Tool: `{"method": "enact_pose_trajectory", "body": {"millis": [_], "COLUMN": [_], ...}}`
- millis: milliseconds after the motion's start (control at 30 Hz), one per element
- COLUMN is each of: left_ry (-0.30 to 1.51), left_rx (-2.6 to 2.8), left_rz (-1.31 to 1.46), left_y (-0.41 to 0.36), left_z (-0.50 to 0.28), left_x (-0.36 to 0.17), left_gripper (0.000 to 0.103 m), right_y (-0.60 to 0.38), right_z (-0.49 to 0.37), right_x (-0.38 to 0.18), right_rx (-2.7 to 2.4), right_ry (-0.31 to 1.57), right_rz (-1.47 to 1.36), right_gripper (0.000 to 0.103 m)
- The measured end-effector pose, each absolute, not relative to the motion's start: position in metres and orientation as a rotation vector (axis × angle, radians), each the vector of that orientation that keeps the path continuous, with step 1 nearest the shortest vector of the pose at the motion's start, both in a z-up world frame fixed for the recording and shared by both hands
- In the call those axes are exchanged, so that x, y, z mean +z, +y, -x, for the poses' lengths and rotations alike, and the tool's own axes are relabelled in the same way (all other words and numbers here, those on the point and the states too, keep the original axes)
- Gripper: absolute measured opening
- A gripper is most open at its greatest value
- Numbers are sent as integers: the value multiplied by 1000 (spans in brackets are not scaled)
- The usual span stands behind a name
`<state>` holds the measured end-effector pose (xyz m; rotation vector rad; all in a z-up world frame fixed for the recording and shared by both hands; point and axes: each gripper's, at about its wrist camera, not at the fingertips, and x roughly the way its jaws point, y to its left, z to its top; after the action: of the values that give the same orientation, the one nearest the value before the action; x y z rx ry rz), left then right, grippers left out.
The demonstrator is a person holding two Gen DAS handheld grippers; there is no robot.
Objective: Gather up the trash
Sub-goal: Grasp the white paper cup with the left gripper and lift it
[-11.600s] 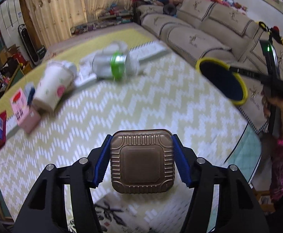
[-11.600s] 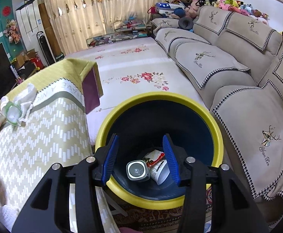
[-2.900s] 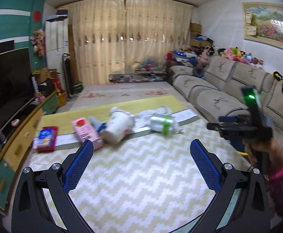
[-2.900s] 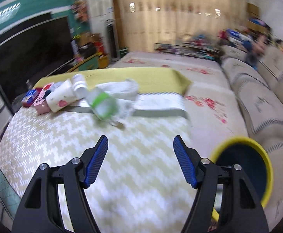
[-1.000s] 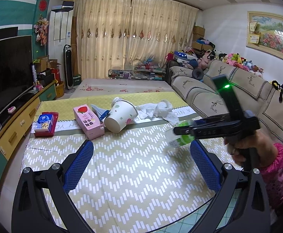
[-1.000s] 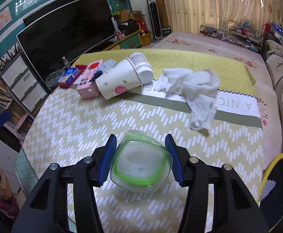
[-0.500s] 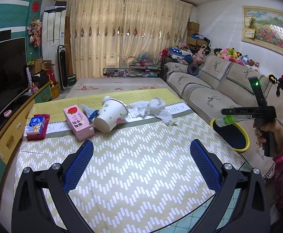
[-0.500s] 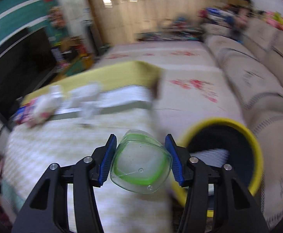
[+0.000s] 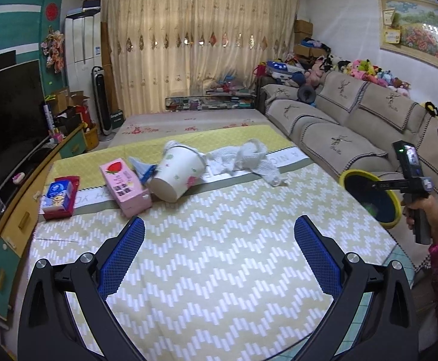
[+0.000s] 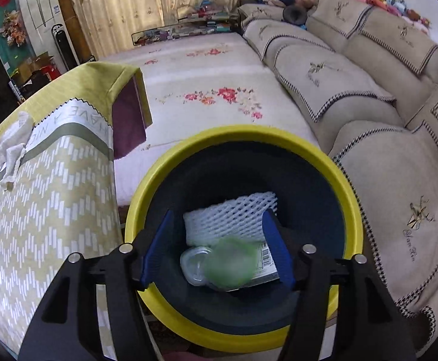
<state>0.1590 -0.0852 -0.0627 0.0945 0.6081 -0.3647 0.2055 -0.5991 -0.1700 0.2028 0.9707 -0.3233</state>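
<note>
My right gripper is open above the yellow-rimmed dark trash bin. The green-banded clear plastic container is blurred, loose inside the bin, over a white foam net and other trash. In the left wrist view the right gripper is held over the bin beside the table. My left gripper is open and empty above the zigzag-patterned tablecloth. A tipped white paper cup, a white cloth, a pink strawberry carton and a red-blue packet lie on the table's far part.
A beige sofa runs along the right, close behind the bin. A TV and a low cabinet stand at the left. The table's corner is left of the bin. A floral floor mat lies beyond it.
My right gripper has opened over the bin and let go of the green-banded container, which now lies in the bin. My left gripper has stayed open over the table.
</note>
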Motion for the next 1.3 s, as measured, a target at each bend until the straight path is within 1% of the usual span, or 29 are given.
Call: {"method": "enact_pose_trajectory", "body": {"millis": [167,367,567,733,900,1300], "left_ry": [620,641,679,759,848,1002], "left_rx": [-342,-404,-481,-502,-477,-462], "left_rz": [-98,-130,-222,-329,-416,-492], "left_y": [-70,-73,-94,-122,-138,-153], "left_z": [-176,-212,-274,-330,-367,-415], "left_x": [-65,-64,-60,-64,-85,-123], "left_gripper": [98,98,98,98,98,98], "right_y": [-578,-560,-546,-542,-539,-537], "right_z": [-204,-207,-207,-206,-205,-207], "right_x": [-153,-142,-138,-135,-132,-134], "right_rx": [-295,-258,-233,-222,-211,-185], "right_ry": [924,904,907,904,909,936], "right_rz": [-169,-150,-133,-131,-125,-110], "right_gripper": [61,63,63,63,64,64]}}
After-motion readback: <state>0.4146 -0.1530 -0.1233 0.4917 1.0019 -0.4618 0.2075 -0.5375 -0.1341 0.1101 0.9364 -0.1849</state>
